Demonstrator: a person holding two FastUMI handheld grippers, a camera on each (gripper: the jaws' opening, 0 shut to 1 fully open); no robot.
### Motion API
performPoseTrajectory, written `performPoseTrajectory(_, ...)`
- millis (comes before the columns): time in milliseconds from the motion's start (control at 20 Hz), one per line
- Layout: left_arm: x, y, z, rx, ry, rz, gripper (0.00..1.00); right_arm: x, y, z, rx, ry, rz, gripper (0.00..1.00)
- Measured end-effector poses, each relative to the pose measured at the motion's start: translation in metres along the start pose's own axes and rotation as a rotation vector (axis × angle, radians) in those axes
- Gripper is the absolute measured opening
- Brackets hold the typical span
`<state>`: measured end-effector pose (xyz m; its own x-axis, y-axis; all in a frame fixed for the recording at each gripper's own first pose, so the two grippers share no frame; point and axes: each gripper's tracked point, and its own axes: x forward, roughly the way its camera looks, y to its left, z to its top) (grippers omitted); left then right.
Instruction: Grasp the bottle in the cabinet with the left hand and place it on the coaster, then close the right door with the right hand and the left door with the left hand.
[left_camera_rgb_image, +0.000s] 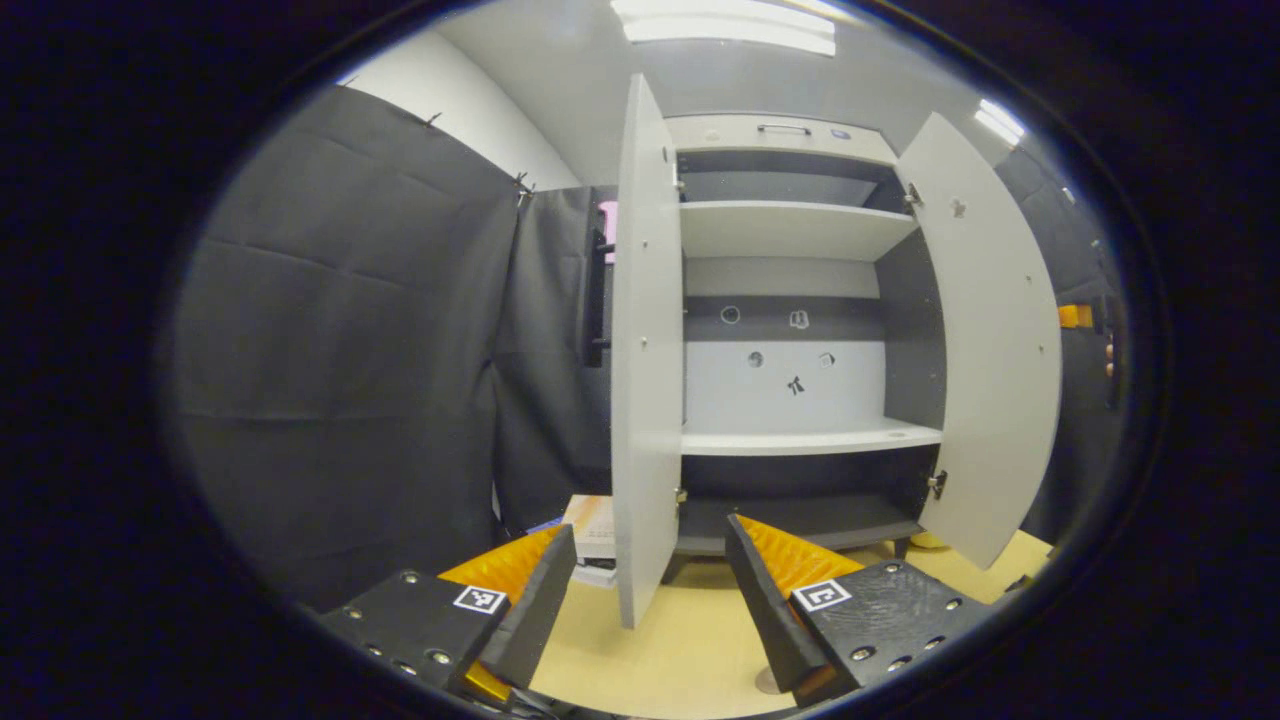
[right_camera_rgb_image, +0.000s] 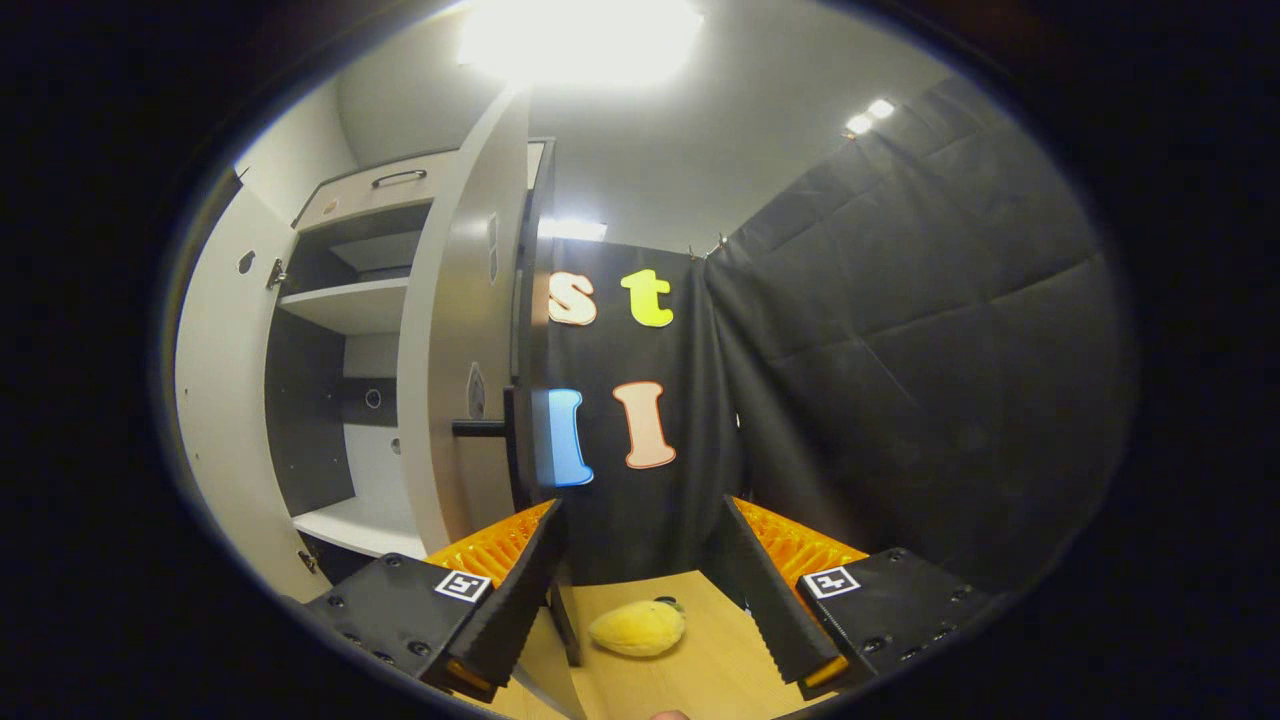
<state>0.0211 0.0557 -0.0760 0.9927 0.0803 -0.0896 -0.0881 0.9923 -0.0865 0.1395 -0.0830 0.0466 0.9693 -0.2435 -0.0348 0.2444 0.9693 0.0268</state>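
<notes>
While both doors hung open, the cabinet stood beyond the left gripper, whose jaws were wide apart, holding nothing, the left door edge between them farther off. Near the right door, the right gripper gaped empty above a yellow lemon-like toy.

I'm in a recording booth, not a real home: black cloth walls fill the left of the left gripper view & the right of the right gripper view, pinned up under a white ceiling w/ strip lights at top. Centre frame, a grey cabinet w/ both doors open stands on a pale wood worktop. Staged set-up.
</notes>
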Motion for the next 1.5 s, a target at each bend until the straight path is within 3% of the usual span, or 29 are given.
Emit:
performPoseTrajectory(100, 0.006, 0.021, 0.002, 0.007, -0.01, 0.019, 0.87, -0.001, 0.004, 0.005, -0.009, -0.014, -0.031, 0.96)
performPoseTrajectory(150, 0.009, 0.031, 0.001, 0.01, -0.011, 0.026, 0.87, -0.004, 0.007, 0.005, -0.014, -0.013, -0.036, 0.91)
performPoseTrajectory(250, 0.015, 0.048, 0.0, 0.009, -0.013, 0.034, 0.87, -0.007, 0.014, 0.006, -0.045, -0.011, -0.047, 0.95)
performPoseTrajectory(300, 0.017, 0.057, 0.0, 0.006, -0.015, 0.038, 0.95, -0.009, 0.019, 0.008, -0.066, -0.013, -0.051, 0.95)
performPoseTrajectory(450, 0.025, 0.073, -0.007, -0.017, -0.01, 0.034, 0.95, -0.016, 0.036, 0.01, -0.081, -0.016, -0.052, 0.96)
performPoseTrajectory(500, 0.027, 0.078, -0.009, -0.025, -0.005, 0.03, 0.88, -0.018, 0.041, 0.009, -0.071, -0.018, -0.049, 0.96)
performPoseTrajectory(550, 0.031, 0.082, -0.012, -0.028, 0.001, 0.027, 0.95, -0.021, 0.048, 0.008, -0.062, -0.02, -0.045, 0.96)
performPoseTrajectory(600, 0.033, 0.086, -0.015, -0.027, 0.007, 0.025, 0.95, -0.022, 0.054, 0.007, -0.056, -0.019, -0.04, 0.91)
performPoseTrajectory(700, 0.037, 0.088, -0.016, -0.026, 0.011, 0.015, 0.95, -0.025, 0.067, 0.008, -0.059, -0.023, -0.032, 0.91)
performPoseTrajectory(750, 0.038, 0.091, -0.018, -0.025, 0.01, 0.011, 0.88, -0.027, 0.074, 0.008, -0.061, -0.027, -0.026, 0.91)
performPoseTrajectory(900, 0.04, 0.099, -0.019, -0.022, 0.013, 0.002, 0.92, -0.029, 0.099, 0.006, -0.052, -0.031, 0.008, 0.91)
performPoseTrajectory(1000, 0.041, 0.106, -0.02, -0.018, 0.013, 0.001, 0.88, -0.029, 0.115, 0.004, -0.03, -0.027, 0.036, 0.91)
performPoseTrajectory(1100, 0.042, 0.117, -0.021, -0.017, 0.011, 0.005, 0.88, -0.026, 0.132, 0.002, -0.009, -0.021, 0.068, 0.96)
performPoseTrajectory(1150, 0.041, 0.122, -0.02, -0.019, 0.011, 0.011, 0.95, -0.024, 0.142, 0.001, -0.004, -0.019, 0.082, 0.91)
performPoseTrajectory(1200, 0.041, 0.128, -0.02, -0.022, 0.012, 0.016, 0.95, -0.022, 0.15, 0.0, -0.001, -0.018, 0.095, 0.96)
performPoseTrajectory(1250, 0.04, 0.133, -0.022, -0.025, 0.013, 0.023, 0.88, -0.02, 0.159, 0.0, 0.001, -0.018, 0.108, 0.96)
performPoseTrajectory(1350, 0.038, 0.141, -0.025, -0.032, 0.018, 0.032, 0.88, -0.017, 0.172, -0.002, 0.004, -0.017, 0.132, 0.96)
performPoseTrajectory(1400, 0.037, 0.144, -0.024, -0.032, 0.017, 0.032, 0.95, -0.015, 0.179, -0.004, 0.002, -0.014, 0.143, 0.92)
performPoseTrajectory(1450, 0.036, 0.148, -0.023, -0.029, 0.016, 0.036, 0.95, -0.014, 0.185, -0.005, -0.001, -0.011, 0.152, 0.96)
performPoseTrajectory(1500, 0.035, 0.15, -0.022, -0.026, 0.014, 0.039, 0.88, -0.013, 0.19, -0.007, -0.006, -0.01, 0.159, 0.96)
